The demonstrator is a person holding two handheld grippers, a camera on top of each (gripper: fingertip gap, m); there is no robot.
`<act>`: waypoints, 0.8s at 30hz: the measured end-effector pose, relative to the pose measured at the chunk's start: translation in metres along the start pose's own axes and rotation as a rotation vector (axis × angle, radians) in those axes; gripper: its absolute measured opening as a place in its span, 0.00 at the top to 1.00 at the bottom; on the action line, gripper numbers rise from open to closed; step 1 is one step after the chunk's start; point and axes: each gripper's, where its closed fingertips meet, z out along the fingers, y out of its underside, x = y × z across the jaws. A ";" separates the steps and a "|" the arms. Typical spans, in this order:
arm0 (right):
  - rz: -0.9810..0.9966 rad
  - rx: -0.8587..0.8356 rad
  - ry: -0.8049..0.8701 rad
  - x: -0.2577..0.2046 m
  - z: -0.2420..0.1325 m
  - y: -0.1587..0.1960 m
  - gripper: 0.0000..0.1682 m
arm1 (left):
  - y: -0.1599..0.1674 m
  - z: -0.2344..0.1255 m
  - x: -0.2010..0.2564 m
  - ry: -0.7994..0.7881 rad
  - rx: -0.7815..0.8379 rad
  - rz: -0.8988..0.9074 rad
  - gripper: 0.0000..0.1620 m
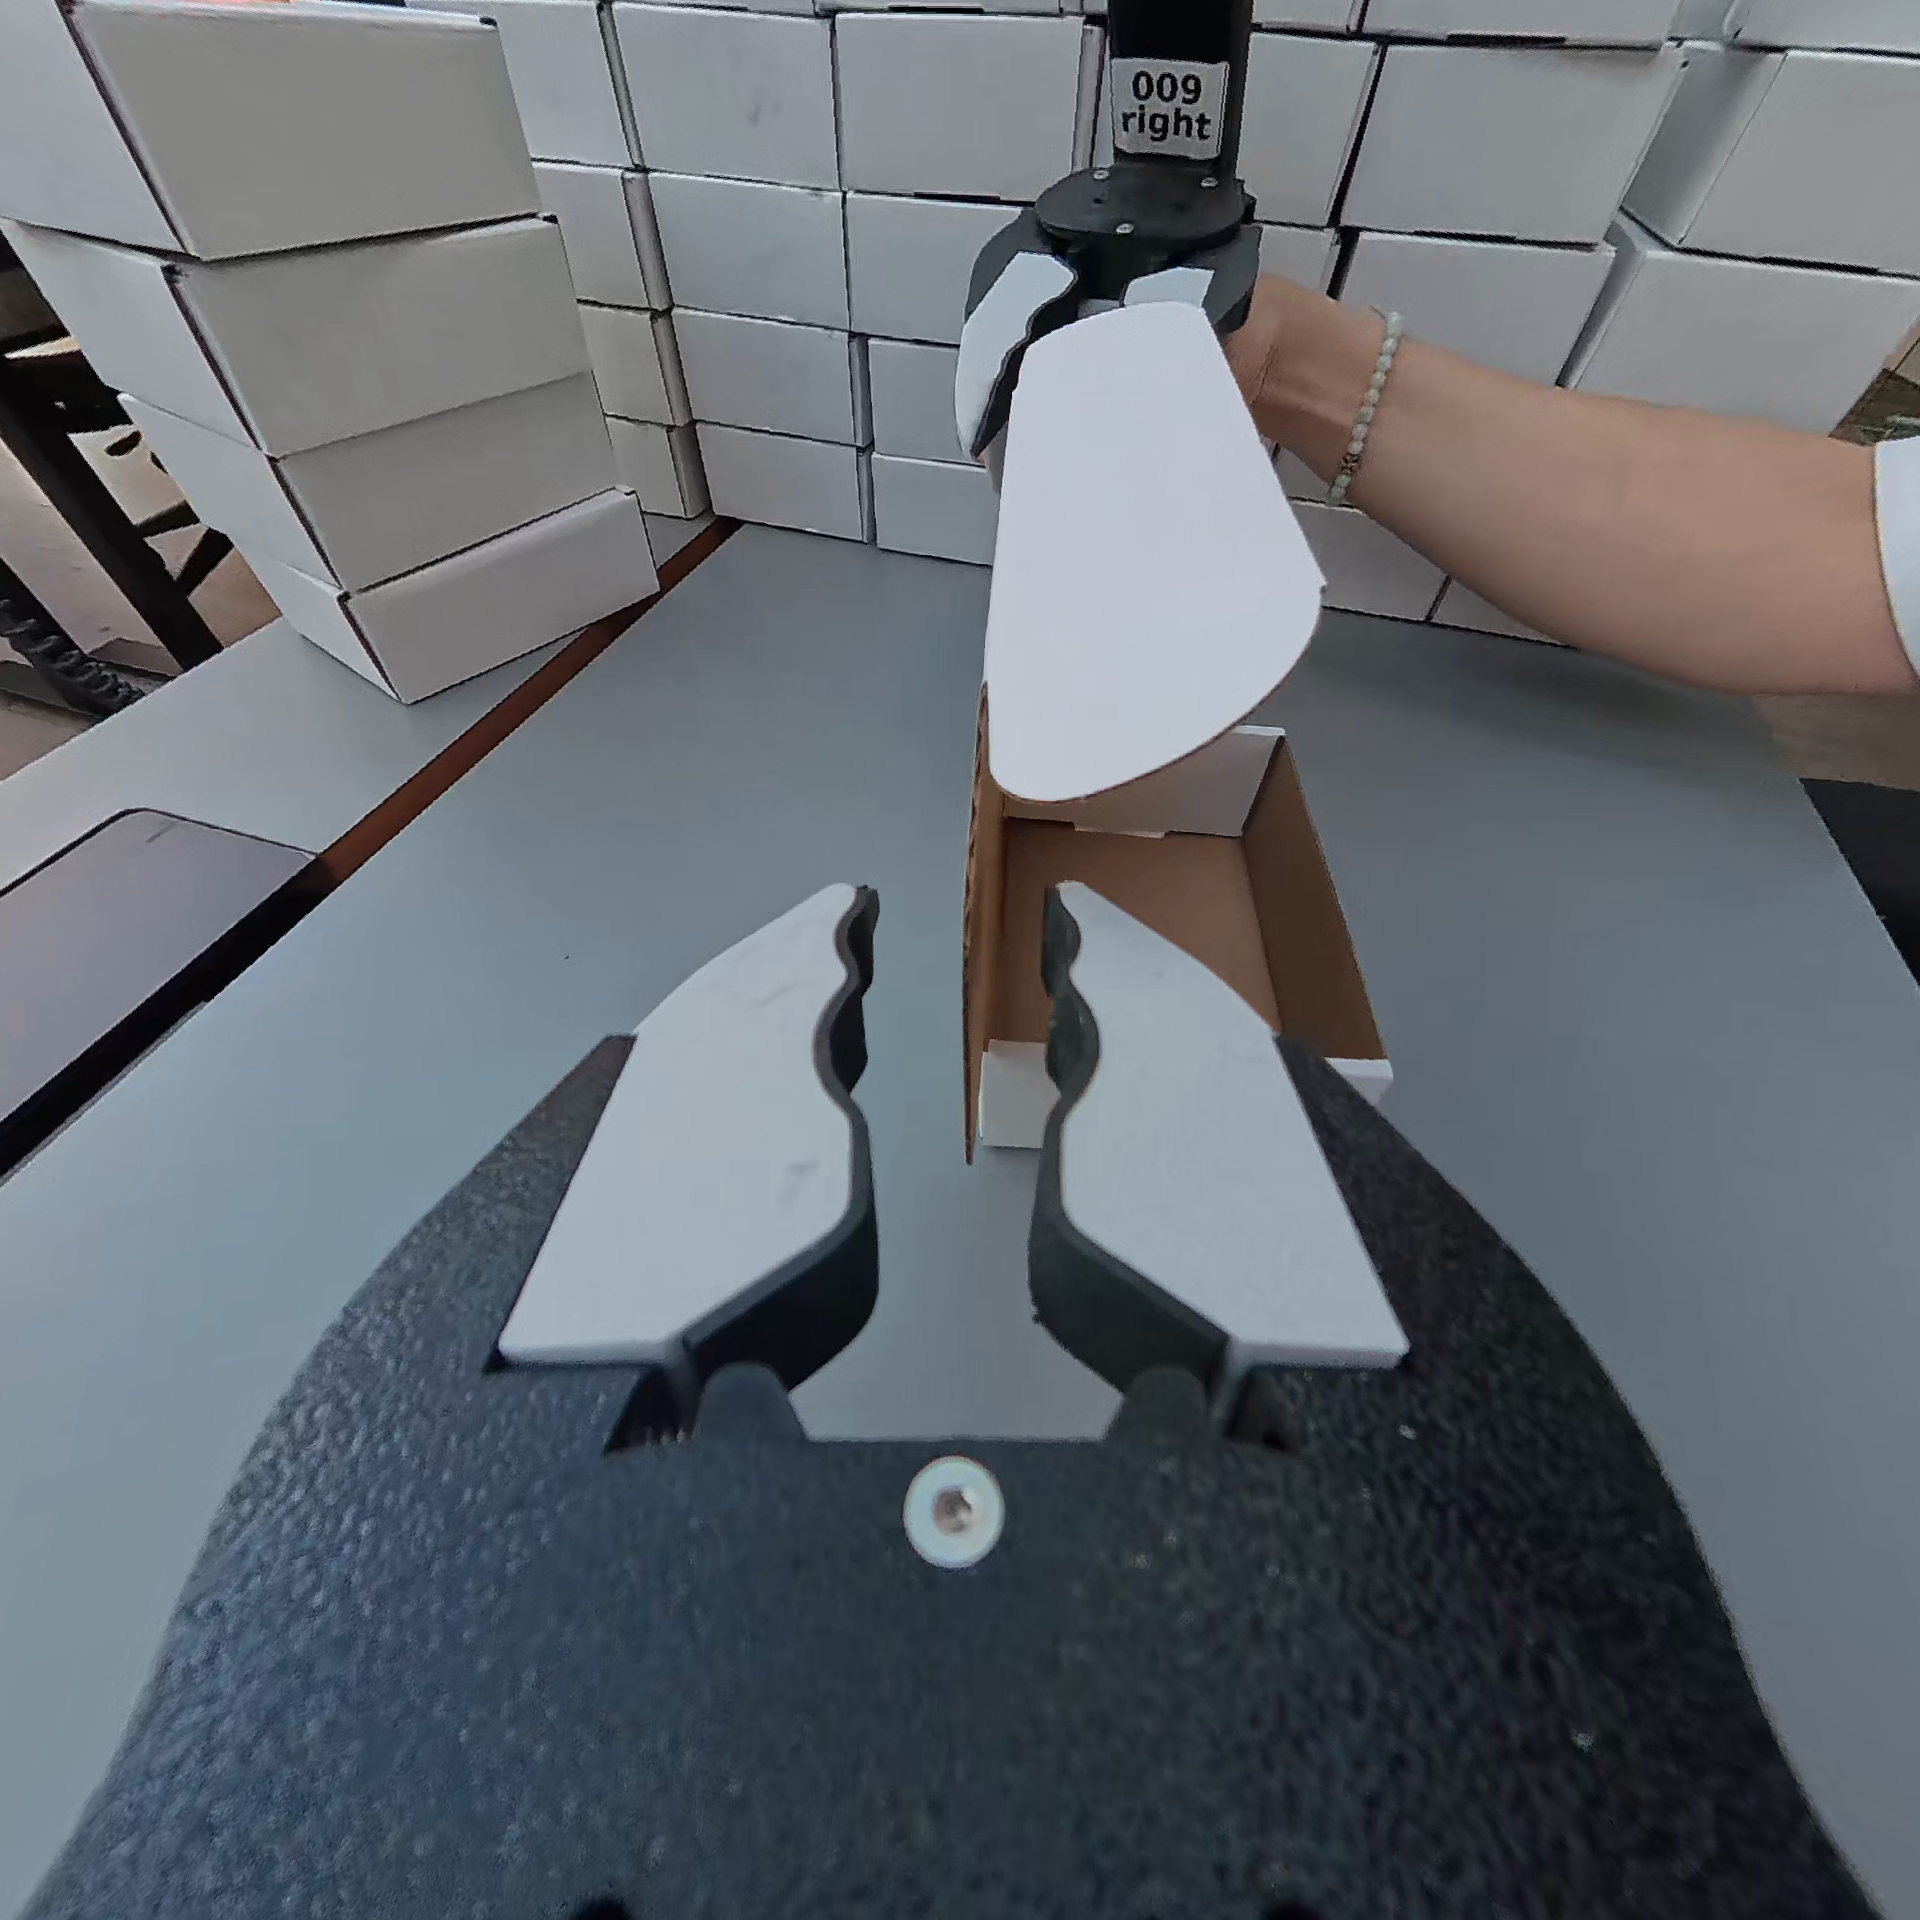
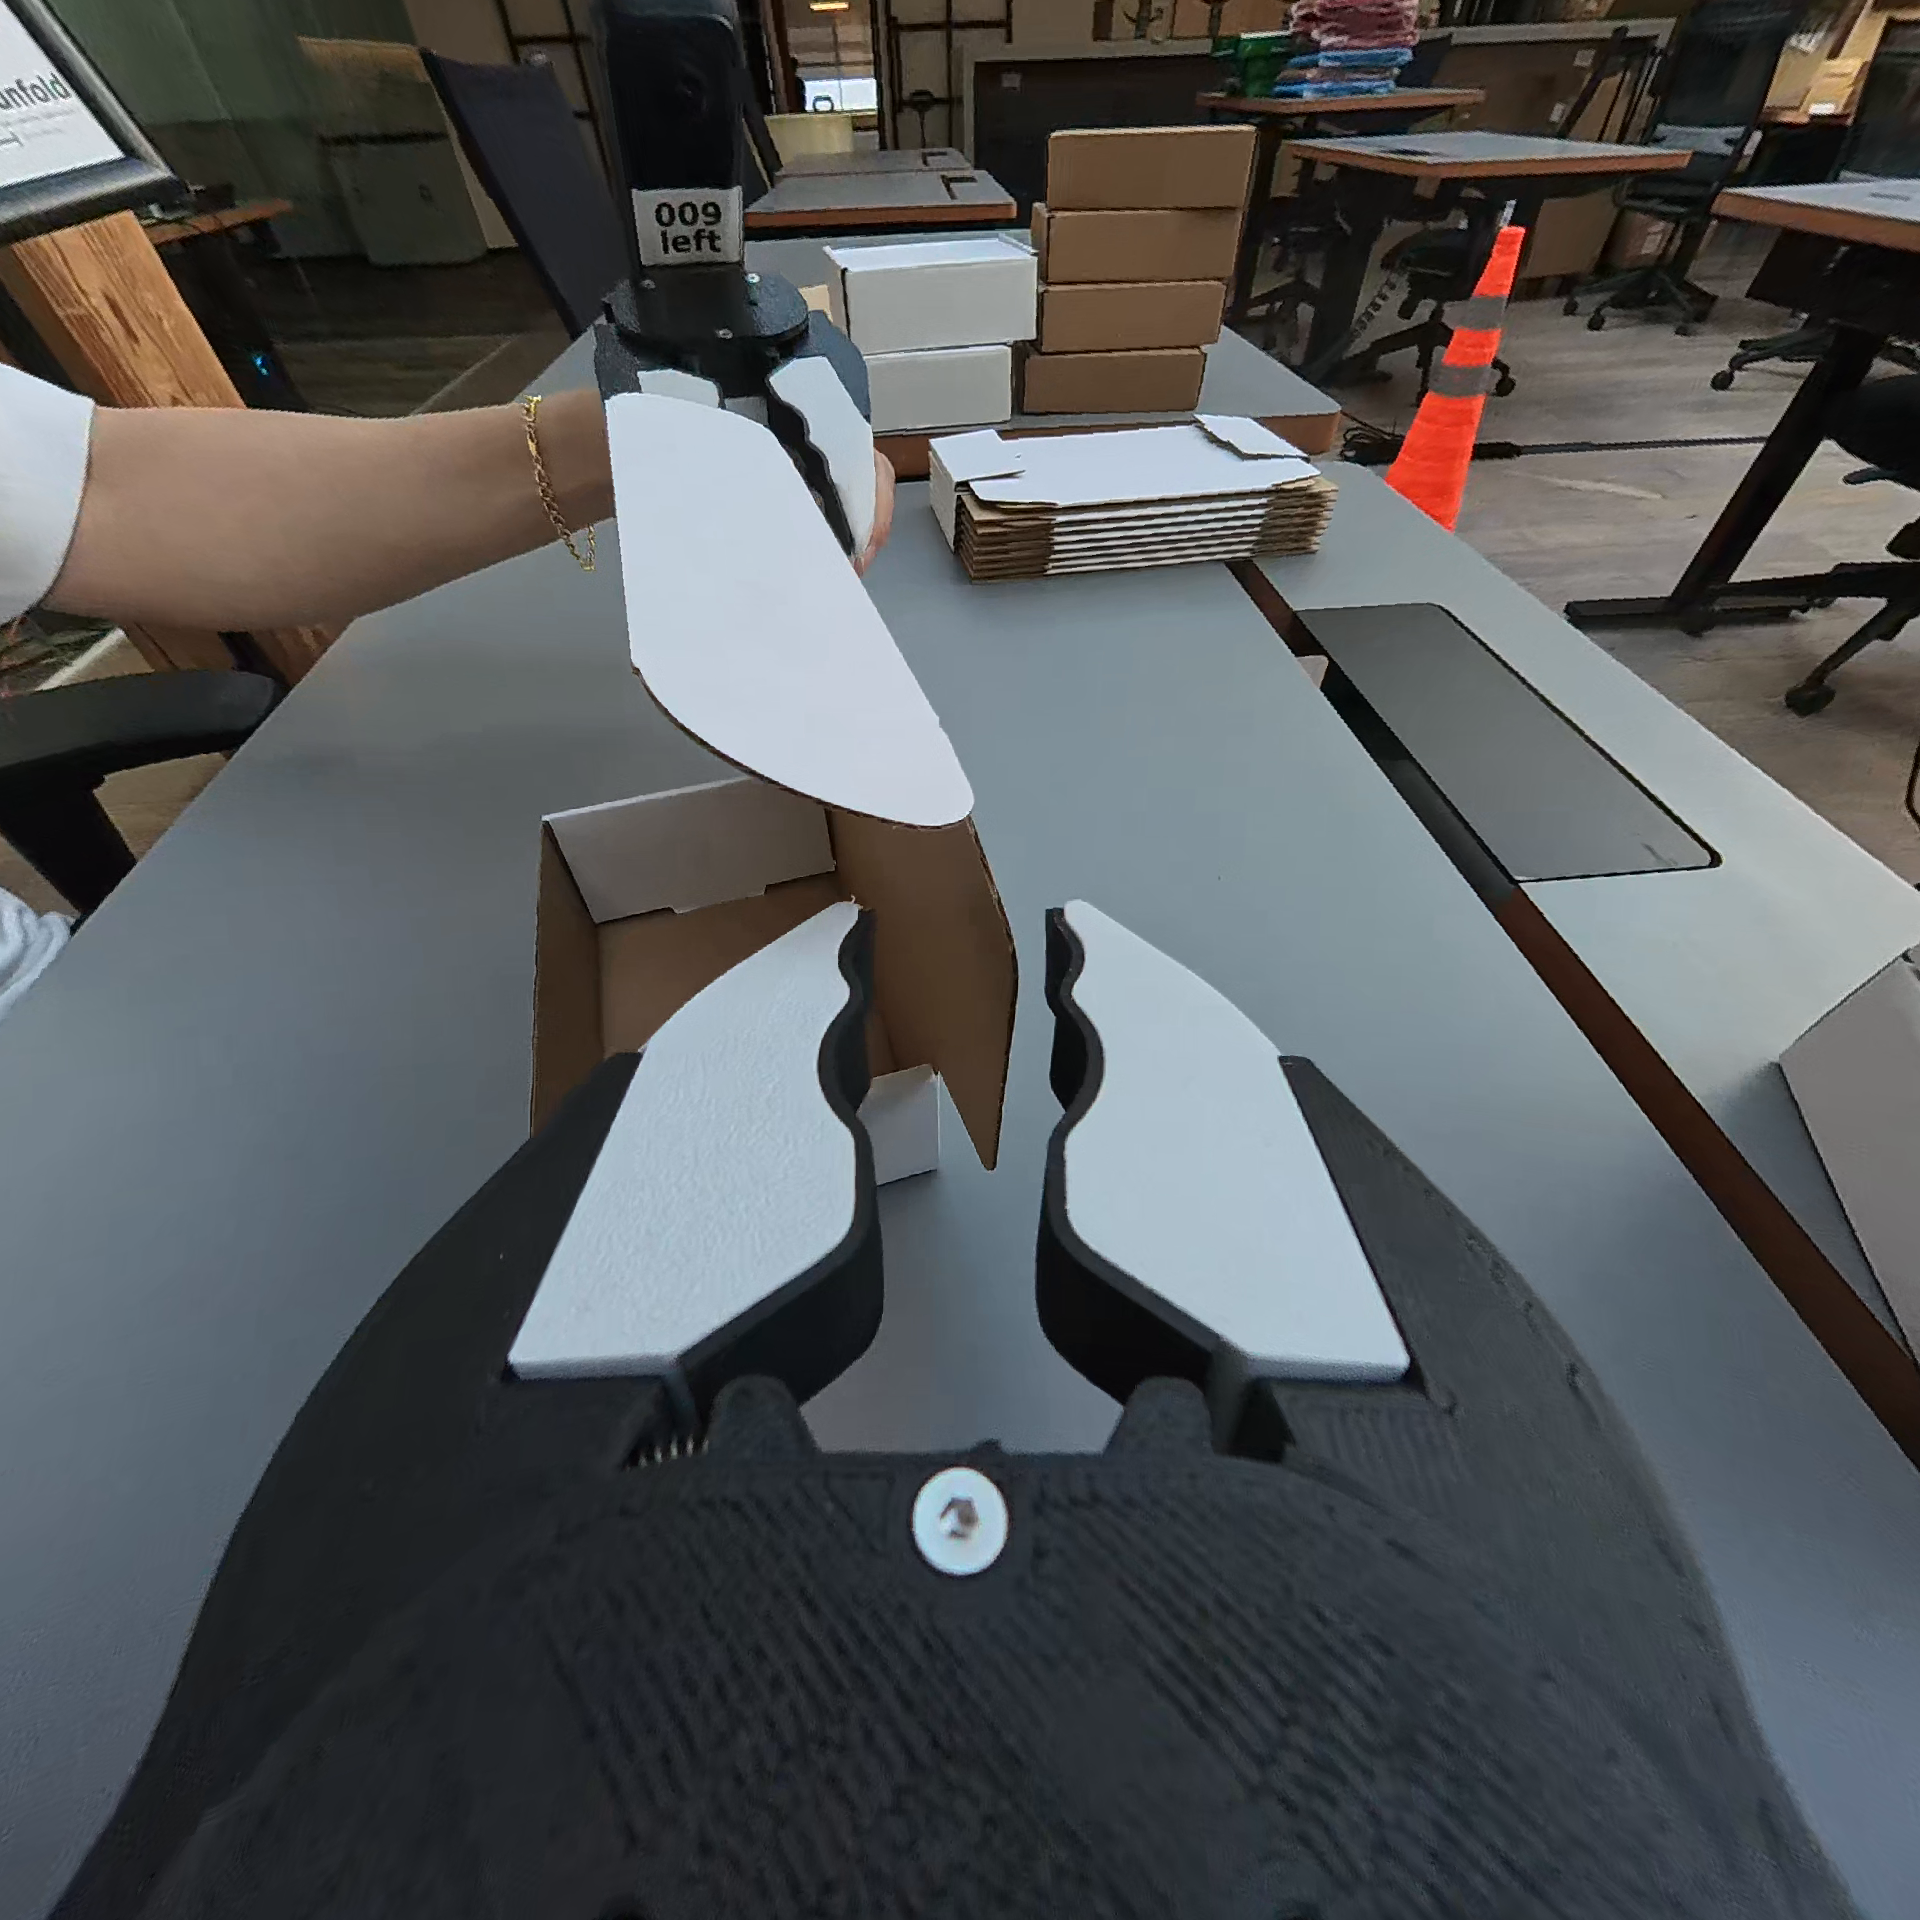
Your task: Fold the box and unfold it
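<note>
An open cardboard box, white outside and brown inside, sits on the grey table. Its lid stands upright, and the white front flap bends over the top. My left gripper is open, and the lid's near edge shows in the gap between its fingers. My right gripper is open at the opposite end, with the lid's other edge in its gap. Each gripper shows far off in the other's view, partly behind the flap: the right and the left.
Stacks of folded white boxes wall the table's far side. A pile of flat box blanks and stacked brown boxes stand behind. A dark inset panel lies in the tabletop. A person's forearms hold the grippers. An orange cone stands on the floor.
</note>
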 end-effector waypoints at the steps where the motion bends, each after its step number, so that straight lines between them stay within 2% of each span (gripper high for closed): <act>1: -0.006 -0.012 -0.003 0.001 0.000 0.002 0.84 | 0.001 0.001 -0.001 0.001 -0.004 0.006 0.84; 3: -0.009 -0.021 -0.006 0.004 0.000 0.003 0.87 | 0.001 0.002 -0.001 0.018 -0.004 0.009 0.89; 9: -0.024 -0.036 -0.038 0.003 -0.003 0.005 0.97 | 0.003 -0.001 0.001 0.071 -0.028 0.009 0.96; 17: -0.008 -0.041 -0.095 -0.003 -0.003 0.007 0.99 | 0.001 -0.003 -0.004 0.067 -0.047 0.003 0.99; 24: -0.012 -0.056 0.044 0.002 0.003 0.003 0.99 | 0.003 -0.006 -0.016 -0.028 -0.065 -0.047 0.99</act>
